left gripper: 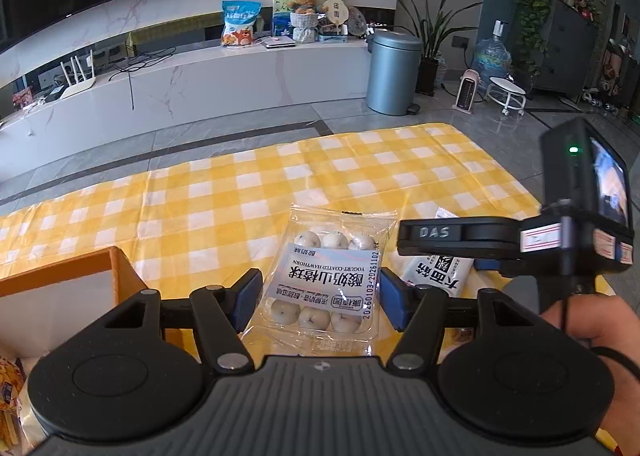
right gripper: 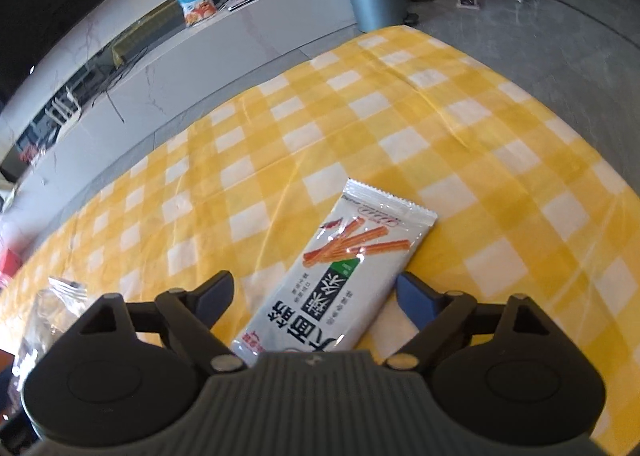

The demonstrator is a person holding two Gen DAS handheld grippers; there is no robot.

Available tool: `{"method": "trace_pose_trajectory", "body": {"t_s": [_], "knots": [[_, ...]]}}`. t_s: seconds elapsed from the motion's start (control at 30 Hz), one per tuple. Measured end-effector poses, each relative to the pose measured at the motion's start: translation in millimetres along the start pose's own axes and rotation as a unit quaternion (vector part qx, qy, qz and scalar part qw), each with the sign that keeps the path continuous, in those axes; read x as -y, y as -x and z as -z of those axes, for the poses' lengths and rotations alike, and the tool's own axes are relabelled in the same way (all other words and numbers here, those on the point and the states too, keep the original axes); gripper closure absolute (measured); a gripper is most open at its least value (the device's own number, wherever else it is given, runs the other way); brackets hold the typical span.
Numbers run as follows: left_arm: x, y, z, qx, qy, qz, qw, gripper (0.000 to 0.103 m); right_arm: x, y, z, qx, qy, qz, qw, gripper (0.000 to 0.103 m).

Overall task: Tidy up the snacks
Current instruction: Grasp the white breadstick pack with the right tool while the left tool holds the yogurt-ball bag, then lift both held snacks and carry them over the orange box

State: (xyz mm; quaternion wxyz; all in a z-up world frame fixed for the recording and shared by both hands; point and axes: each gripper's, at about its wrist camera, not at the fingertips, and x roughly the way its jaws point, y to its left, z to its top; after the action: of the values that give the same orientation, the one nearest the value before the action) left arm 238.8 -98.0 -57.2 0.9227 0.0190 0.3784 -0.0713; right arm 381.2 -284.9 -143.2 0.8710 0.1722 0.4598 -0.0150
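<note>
A clear pack of white yogurt-coated hawthorn balls [left gripper: 326, 288] sits between the blue pads of my left gripper [left gripper: 320, 302], which is shut on its two side edges just above the yellow checked cloth [left gripper: 224, 192]. A white packet of spicy strips [right gripper: 340, 268] lies flat on the cloth. My right gripper [right gripper: 316, 292] hovers over the packet's near end, open, with both pads clear of it. In the left wrist view a finger [left gripper: 432, 234] of the right gripper reaches in from the right above that same packet [left gripper: 438, 276]. An open cardboard box [left gripper: 60, 268] stands at the left.
A person's hand [left gripper: 592, 332] holds the right gripper's handle. Another orange snack [left gripper: 8, 388] peeks in at the lower left, and a crinkled clear wrapper [right gripper: 52, 304] lies left of the right gripper. Beyond the cloth are grey floor, a white TV cabinet [left gripper: 200, 84] and a blue bin [left gripper: 394, 72].
</note>
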Motion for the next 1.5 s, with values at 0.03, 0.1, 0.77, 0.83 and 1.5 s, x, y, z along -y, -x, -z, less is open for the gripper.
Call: {"method": "trace_pose_trajectory", "body": {"t_s": [0.03,0.1,0.77,0.83,1.5], "knots": [[-1.7,-0.7,-0.4,0.0,0.002,-0.001,1.0,0.032,-5.6,-3.0,-0.8,0.0,0.012,0.006,1.0,0.014],[-5.3,-2.0,-1.3,-0.002,0.007,-0.001,1.0,0.032,-16.1,-7.7,-1.1,0.0,0.043,0.02,0.999,0.014],[-20.0,11.0,-1.5,0.01,0.037,0.014,0.9992,0.032,-22.9,1.1,11.5,0.009,0.136,0.038,0.99,0.048],[-19.4,13.9,-2.1,0.015,0.037,0.013,0.9991,0.032,-18.6,5.1,9.9,0.007,0.12,0.025,0.992,0.048],[-44.9,93.7,10.2,0.094,0.074,-0.032,0.9923,0.032,-60.6,111.2,25.7,0.085,0.164,-0.132,0.974,0.05]]}}
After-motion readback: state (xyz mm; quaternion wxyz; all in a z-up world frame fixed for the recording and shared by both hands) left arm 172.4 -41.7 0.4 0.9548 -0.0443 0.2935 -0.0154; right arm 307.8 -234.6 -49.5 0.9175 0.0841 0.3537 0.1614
